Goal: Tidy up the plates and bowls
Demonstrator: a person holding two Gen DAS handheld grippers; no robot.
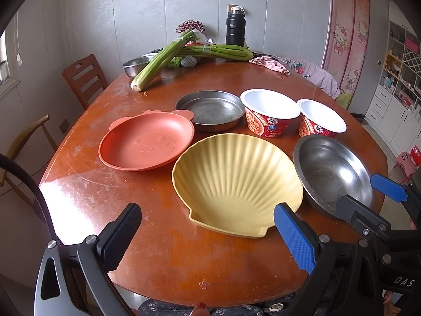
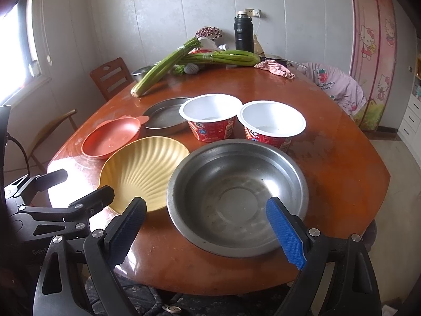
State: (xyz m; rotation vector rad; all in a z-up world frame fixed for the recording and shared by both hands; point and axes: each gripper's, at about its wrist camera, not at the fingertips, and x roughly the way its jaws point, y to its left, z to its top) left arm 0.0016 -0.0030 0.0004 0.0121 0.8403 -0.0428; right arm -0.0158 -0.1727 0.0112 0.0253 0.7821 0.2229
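On the brown table sit a yellow shell-shaped plate, an orange animal-face plate, a flat metal pan, a steel bowl and two red-and-white paper bowls. My left gripper is open and empty, just short of the shell plate's near edge. My right gripper is open and empty, its fingers either side of the steel bowl's near rim. It also shows in the left wrist view.
Celery bunches, a steel basin, a black flask and a pink cloth lie at the table's far end. Wooden chairs stand at the left. The table's near edge is close to me.
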